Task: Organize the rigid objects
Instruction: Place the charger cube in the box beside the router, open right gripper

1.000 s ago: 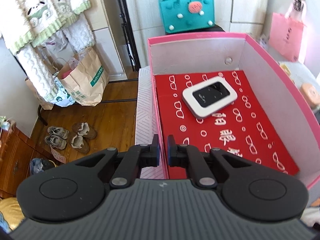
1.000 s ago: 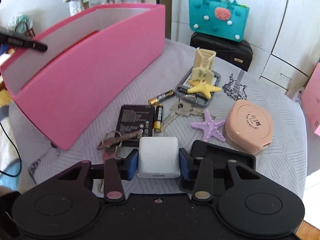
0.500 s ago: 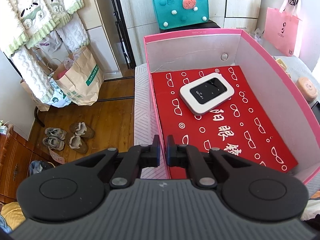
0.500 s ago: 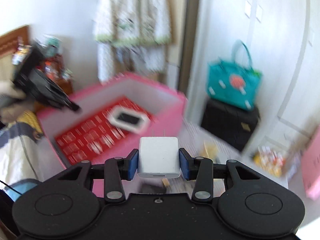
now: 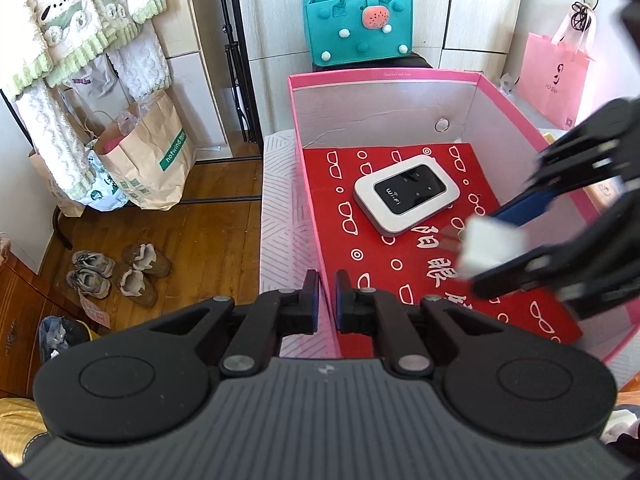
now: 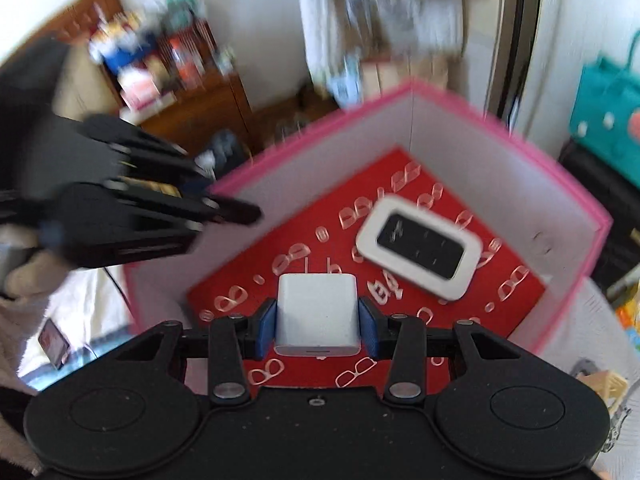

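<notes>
— Since a second ago the right gripper (image 6: 318, 322) has swung away from the cluttered tabletop; it now hangs over the pink box (image 5: 400, 76), the white charger (image 6: 317, 312) pinched between its blue pads (image 6: 266, 330), prongs pointing away from the camera.

— And the other one?

— Left gripper (image 5: 327, 298) hasn't budged. Its jaws are closed on the box's near wall, one finger outside, one inside.

— What's in the box?

— A red liner (image 5: 420, 272) printed with white glasses and characters, and on it a white Wi-Fi router (image 5: 406, 196) with a black screen, lying flat toward the far end. The charger is above the liner, nearer than the router, not touching it. From the left camera the right gripper (image 5: 496, 242) comes in over the box's right wall, blurred.

— The surface?

— The box sits on a pale striped cloth (image 5: 278, 216), its left edge just beside the box.

— And the room?

— Wooden floor (image 5: 208, 248) to the left, two pairs of shoes (image 5: 116, 270), a paper bag (image 5: 152, 160) against the wall, fluffy white-and-green garments (image 5: 76, 20) hanging above. Behind the box, a teal felt bag (image 5: 356, 28) stands on something black; a pink bag (image 5: 554, 76) hangs at the right. The right camera's view of the room is too blurred to tell much beyond a wooden shelf (image 6: 172, 80) of clutter.
</notes>
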The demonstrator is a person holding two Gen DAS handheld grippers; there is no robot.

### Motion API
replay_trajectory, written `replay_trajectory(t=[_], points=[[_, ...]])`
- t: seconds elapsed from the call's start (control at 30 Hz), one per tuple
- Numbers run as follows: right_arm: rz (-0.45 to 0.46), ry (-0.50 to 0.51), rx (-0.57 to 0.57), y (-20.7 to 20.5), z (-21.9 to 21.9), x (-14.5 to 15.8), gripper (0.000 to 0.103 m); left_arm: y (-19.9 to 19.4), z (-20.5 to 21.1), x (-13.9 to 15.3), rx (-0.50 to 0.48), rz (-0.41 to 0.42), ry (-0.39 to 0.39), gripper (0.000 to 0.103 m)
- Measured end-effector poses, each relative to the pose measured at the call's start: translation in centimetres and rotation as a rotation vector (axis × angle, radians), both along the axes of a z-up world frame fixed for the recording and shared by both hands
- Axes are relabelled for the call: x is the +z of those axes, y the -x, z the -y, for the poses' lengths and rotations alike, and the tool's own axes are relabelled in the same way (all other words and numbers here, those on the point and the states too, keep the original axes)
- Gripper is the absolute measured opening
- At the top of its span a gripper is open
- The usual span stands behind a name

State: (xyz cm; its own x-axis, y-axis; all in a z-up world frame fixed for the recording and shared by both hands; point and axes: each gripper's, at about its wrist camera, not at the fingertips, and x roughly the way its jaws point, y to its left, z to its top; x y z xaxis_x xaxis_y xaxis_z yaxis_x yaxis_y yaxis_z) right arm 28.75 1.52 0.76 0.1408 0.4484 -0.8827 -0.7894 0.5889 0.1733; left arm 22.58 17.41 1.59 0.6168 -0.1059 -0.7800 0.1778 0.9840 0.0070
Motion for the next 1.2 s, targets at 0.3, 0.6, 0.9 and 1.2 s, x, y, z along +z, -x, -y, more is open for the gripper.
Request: replay_trajectory(t=[0.3,0.6,0.9,1.2], points=[[-0.059,0.118,-0.133,-4.5,-3.1,-3.1,0.047,0.3,-0.5,-0.2,-0.014,0.011,0.026,0.008],[-0.017,0.15,-0.266,-5.0,-1.1,-3.0,0.048,0.3,-0.6,-0.3,-0.021,0.011,0.039,0.009],[0.027,-0.086,-0.277,-0.1,4.0,3.8,0.05,0.5,-0.7,-0.4,-0.005,0.026,0.048,0.009],[0.072,-0.187,-0.377,3.8,11.8,7.6,0.05,0.5,-0.7,0.0,0.013,0.039,0.06,0.009]])
